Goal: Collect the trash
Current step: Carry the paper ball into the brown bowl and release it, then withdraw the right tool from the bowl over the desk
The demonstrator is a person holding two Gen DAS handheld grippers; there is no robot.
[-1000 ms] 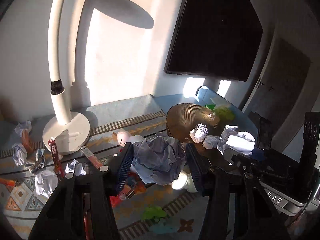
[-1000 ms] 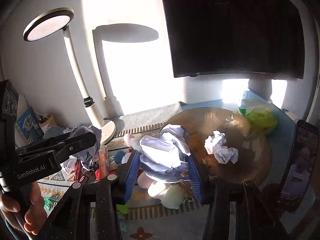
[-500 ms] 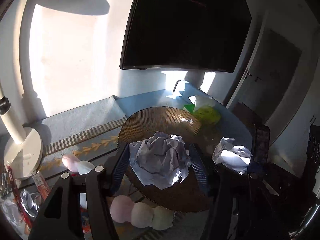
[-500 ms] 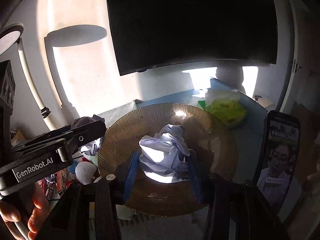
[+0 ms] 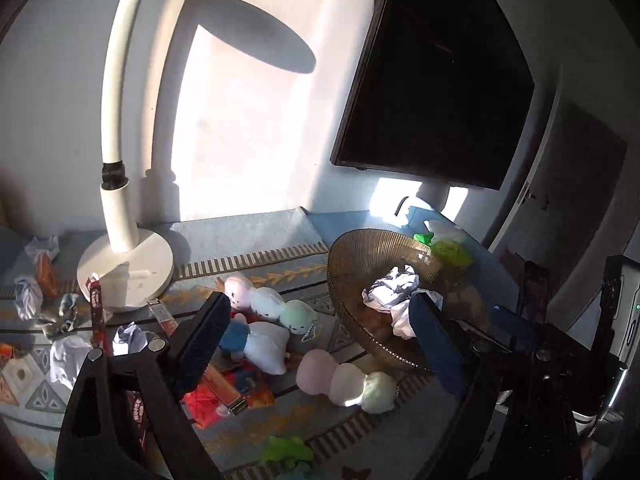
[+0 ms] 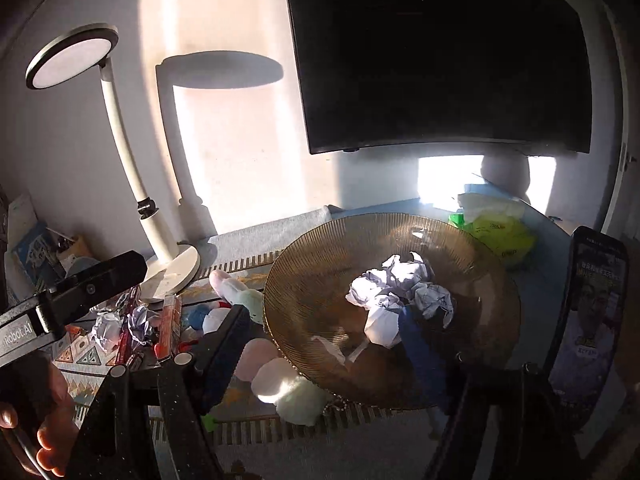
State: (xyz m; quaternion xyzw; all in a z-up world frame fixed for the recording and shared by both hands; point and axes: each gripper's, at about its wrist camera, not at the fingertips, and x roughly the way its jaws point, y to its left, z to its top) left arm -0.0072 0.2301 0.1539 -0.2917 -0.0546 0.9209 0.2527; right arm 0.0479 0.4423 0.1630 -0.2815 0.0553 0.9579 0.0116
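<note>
A cluttered desk [image 5: 248, 236] lies in hard sunlight against a white wall, covered by a patterned mat. A ribbed amber glass bowl [image 6: 320, 264] sits toward the right, and crumpled white paper balls [image 6: 400, 292] are piled inside it, near its middle.

The right tool [image 6: 324, 340] has its two blue-padded fingers spread wide and holds nothing; one finger hangs over the bowl beside the paper, the other outside the rim above pastel plush toys [image 6: 280, 380]. The left tool [image 5: 320, 340] is also spread wide and empty, one finger over the mat, the other at the bowl's edge next to the paper pile [image 5: 394, 292].

More crumpled paper [image 5: 66, 354] and red wrappers [image 5: 96, 312] are scattered on the mat at the left, around the round base of a white desk lamp [image 5: 124, 268]. A green packet [image 6: 500, 236] lies behind the bowl. A dark screen [image 6: 436, 56] stands at the back, and a phone [image 6: 588, 328] is propped upright at the right edge. In the right wrist view, a person's hand [image 6: 44, 436] grips the left tool's black handle at lower left.
</note>
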